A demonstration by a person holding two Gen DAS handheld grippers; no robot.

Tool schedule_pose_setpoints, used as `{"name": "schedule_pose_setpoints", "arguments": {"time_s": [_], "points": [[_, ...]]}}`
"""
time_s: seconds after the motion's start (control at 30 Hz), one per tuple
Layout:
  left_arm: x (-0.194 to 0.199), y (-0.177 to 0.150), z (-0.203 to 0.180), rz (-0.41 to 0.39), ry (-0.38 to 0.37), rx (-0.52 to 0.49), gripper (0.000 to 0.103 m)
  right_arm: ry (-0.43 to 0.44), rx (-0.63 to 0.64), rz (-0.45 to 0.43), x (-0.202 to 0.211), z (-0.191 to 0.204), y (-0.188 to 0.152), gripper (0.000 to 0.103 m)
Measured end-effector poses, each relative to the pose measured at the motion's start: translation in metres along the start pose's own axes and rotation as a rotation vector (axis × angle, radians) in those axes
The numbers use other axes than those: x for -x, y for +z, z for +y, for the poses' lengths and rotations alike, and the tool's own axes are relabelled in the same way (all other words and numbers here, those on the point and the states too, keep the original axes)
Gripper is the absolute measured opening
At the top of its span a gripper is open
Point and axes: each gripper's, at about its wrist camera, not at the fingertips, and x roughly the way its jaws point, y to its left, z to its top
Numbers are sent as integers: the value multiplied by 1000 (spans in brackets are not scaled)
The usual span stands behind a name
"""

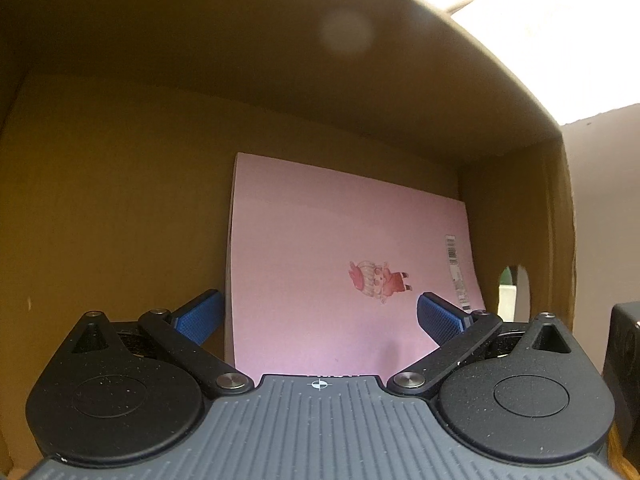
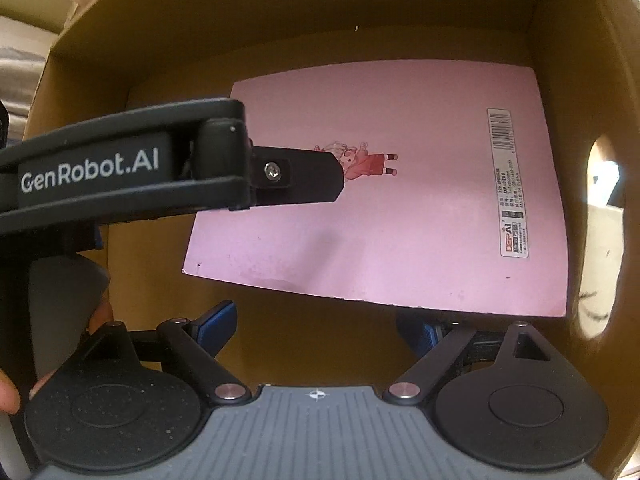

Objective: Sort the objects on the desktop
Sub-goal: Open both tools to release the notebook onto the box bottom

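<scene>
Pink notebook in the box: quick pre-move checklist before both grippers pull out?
1. Notebook lying on the box floor: ok.
2. Left gripper jaws open, pads not pressing the notebook: ok.
3. Right gripper jaws open, nothing between them: ok.
4. Notebook flat, no lifted corner: cannot tell; its near edge casts a shadow.
5. Left gripper crosses the right wrist view above the notebook; clear exit path: not ok.
6. Other items in the box: none seen.

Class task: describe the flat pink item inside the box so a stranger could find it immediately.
Look into the open brown cardboard box with an oval handle hole in its side wall. Flat on its floor lies a thin pink notebook. It is the only item there, marked by a small cartoon figure in red and a barcode strip along one edge.
</scene>
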Motion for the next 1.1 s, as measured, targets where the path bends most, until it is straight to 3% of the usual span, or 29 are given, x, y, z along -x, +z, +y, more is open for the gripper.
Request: {"name": "schedule_pose_setpoints", "arguments": {"time_s": [0.3, 0.57, 0.63, 0.67, 0.73, 0.93, 1.07, 1.1], "points": [[-10, -11, 10, -46, -10, -9, 103, 19, -48, -93, 13, -12, -4, 90], [-19, -32, 21, -56, -10, 0, 103, 56, -87, -115, 20, -21, -17, 97], [-27, -5, 12, -54, -4, 2, 103, 56, -86, -115, 22, -22, -22, 97], [-29, -7, 13, -51, -2, 5, 103, 51, -82, -115, 24, -23, -25, 97], [-15, 20, -11, -50, -3, 14, 103, 31, -75, -119, 27, -23, -32, 98], [3, 0, -10, -80, -14, 29, 103, 40, -61, -131, 49, -23, -61, 98], [34, -27, -15, -137, -23, 12, 103, 69, -37, -178, 73, -21, -91, 98], [45, -36, -16, -158, -28, 7, 103, 80, -25, -198, 85, -14, -57, 98]]}}
